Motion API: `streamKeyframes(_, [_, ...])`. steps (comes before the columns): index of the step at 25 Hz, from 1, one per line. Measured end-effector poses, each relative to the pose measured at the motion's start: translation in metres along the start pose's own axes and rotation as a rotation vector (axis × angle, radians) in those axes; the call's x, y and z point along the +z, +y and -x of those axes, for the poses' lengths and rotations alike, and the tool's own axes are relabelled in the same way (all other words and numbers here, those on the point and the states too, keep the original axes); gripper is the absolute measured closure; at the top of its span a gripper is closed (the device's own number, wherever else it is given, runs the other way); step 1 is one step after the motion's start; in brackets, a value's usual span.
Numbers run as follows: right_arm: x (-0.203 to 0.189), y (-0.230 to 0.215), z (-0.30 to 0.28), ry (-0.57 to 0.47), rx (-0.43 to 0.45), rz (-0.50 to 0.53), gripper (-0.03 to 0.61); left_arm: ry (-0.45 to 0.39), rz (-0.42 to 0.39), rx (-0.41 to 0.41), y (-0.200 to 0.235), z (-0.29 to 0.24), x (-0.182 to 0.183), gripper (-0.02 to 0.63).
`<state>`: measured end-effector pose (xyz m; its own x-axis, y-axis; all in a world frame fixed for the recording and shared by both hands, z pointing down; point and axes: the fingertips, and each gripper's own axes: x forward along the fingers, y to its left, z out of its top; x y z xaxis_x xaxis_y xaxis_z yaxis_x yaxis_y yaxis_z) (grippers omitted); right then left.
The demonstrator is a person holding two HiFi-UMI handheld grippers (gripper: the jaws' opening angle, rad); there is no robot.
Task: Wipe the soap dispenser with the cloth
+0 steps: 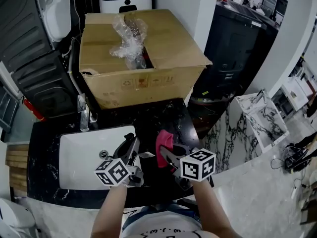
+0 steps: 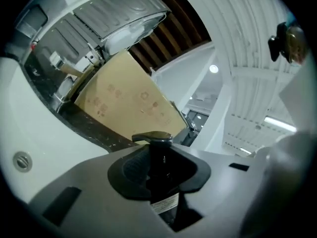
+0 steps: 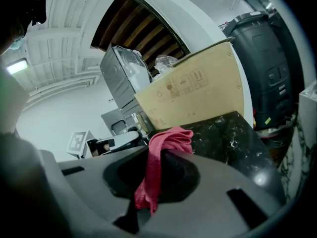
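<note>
**Head view:** The left hand-held gripper [image 1: 132, 150] hangs over the near right corner of the white sink [image 1: 79, 155]. The right hand-held gripper [image 1: 167, 156] is just to its right, over the black marbled desk [image 1: 166, 115], with a red cloth [image 1: 164, 142] bunched at its tip. At the far side an open cardboard box [image 1: 148, 83] stands on the desk, and crumpled clear plastic wrap [image 1: 129, 38] sits in its opening.

**Left gripper view:** The jaws are closed on a dark soap dispenser [image 2: 161, 165]. They clamp its body below the pump head, and a pale label shows on the part nearer the camera. The sink lies to the left, and the box is beyond it.

**Right gripper view:** The jaws are clamped on the cloth. It bulges out past the tips and hangs down in a fold on the near side. The desk and the box lie beyond, and the left hand-held gripper shows at the left.
</note>
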<state>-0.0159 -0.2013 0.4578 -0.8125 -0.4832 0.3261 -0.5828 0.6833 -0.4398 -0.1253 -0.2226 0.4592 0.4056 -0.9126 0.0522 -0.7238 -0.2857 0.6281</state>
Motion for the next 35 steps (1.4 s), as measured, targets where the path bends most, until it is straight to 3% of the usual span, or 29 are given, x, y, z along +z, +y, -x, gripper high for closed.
streamKeyframes(6, [0.000,0.032,-0.027,0.043,0.043,0.073,0.528,-0.013,0.019,0.004,0.003,0.006,-0.001,0.511])
streamKeyframes(10, [-0.012,0.029,-0.033,0.104,-0.009,0.102,0.528,-0.015,0.027,0.014,0.006,0.010,-0.002,0.511])
streamKeyframes(21, [-0.056,-0.014,-0.019,0.226,-0.183,0.046,0.528,-0.011,0.040,0.026,0.012,0.015,-0.001,0.512])
streamKeyframes(25, [-0.037,-0.008,-0.013,0.153,-0.163,0.028,0.528,-0.007,0.046,0.028,0.013,0.017,-0.002,0.512])
streamKeyframes(30, [0.007,0.009,-0.023,0.017,-0.059,0.002,0.528,0.002,0.033,0.031,0.013,0.018,-0.004,0.514])
streamKeyframes(35, [0.018,0.014,-0.053,0.027,0.000,0.016,0.528,0.010,0.010,0.033,0.011,0.017,-0.004,0.514])
